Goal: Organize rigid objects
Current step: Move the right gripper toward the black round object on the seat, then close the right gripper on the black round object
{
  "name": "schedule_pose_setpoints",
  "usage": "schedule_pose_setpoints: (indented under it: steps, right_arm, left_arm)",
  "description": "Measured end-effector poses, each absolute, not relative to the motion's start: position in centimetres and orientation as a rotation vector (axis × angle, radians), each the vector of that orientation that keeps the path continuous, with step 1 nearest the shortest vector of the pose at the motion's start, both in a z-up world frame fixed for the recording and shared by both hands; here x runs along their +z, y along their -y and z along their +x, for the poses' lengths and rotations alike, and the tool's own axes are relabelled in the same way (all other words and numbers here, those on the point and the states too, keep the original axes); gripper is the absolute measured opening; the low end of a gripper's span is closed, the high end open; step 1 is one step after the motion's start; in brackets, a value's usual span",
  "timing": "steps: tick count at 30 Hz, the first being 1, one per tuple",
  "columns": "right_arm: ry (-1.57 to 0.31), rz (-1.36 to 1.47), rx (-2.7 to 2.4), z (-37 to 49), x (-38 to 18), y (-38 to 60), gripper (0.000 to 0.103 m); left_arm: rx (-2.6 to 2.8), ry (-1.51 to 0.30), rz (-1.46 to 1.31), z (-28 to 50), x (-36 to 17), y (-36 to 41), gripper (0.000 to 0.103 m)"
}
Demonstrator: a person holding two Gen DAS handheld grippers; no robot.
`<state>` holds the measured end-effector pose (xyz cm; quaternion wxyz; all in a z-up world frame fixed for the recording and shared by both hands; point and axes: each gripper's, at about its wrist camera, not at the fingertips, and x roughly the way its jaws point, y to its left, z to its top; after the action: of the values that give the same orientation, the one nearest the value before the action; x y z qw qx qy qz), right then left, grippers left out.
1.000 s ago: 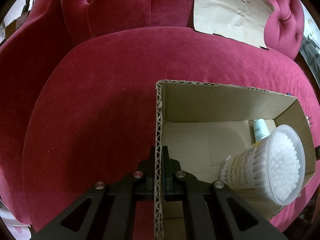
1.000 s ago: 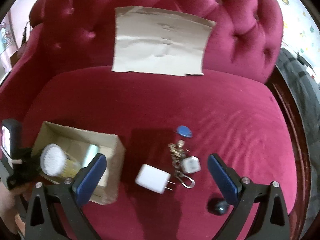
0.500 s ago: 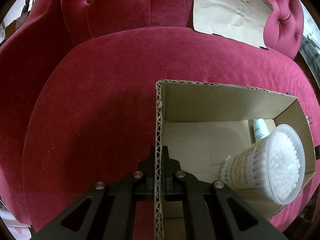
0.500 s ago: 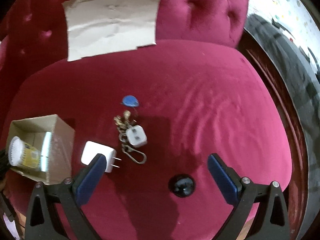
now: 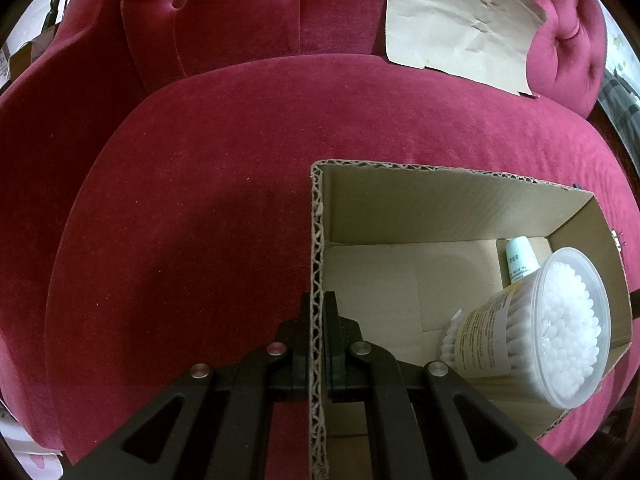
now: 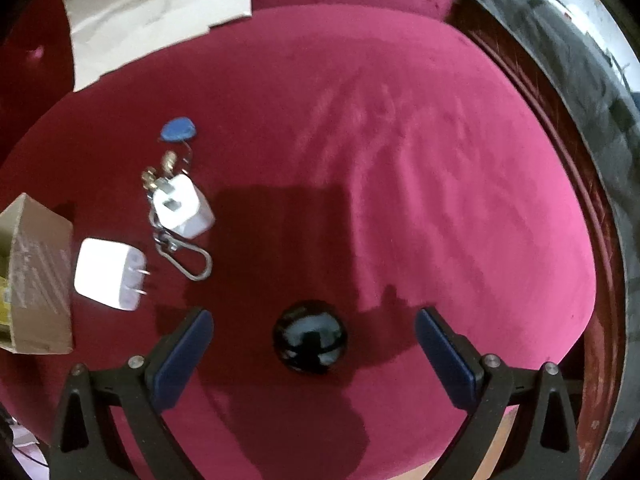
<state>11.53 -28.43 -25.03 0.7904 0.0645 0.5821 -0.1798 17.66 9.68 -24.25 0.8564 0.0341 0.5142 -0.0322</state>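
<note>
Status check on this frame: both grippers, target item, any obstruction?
Left gripper shut on cardboard box wall. Right gripper open, black ball between its jaws, untouched. Nothing in the way.

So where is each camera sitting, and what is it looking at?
Left wrist view: it rides on the left gripper, looking steeply down at the cardboard box with a cotton swab tub inside; its black jaws pinch the box wall.
Right wrist view: it rides on the right gripper, looking down at a shiny black ball between its wide-open blue-padded jaws.
Both views share the red velvet chair, the box and the brown paper sheet on the backrest.
</note>
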Motion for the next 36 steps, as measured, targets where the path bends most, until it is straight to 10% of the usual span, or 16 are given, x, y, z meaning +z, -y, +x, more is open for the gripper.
schedule_pose_setpoints:
  steps: [16, 23, 36]
  right_arm:
    - [-1.288, 0.138, -0.377, 10.9, -26.5, 29.2, 0.101]
    - [-1.304, 0.143, -0.342, 11.0, -25.8, 28.6, 0.040]
    - [-1.276, 0.118, -0.344, 11.2, -25.4, 27.2, 0.040]
  left_arm:
    - [-0.067, -1.080, 0.071, 17.6, -24.3, -9.7, 0.003]
    - [-0.068, -1.080, 0.069, 17.7, -24.3, -9.8, 0.003]
    - [-0.067, -1.081, 0.068, 17.7, -24.3, -9.8, 0.003]
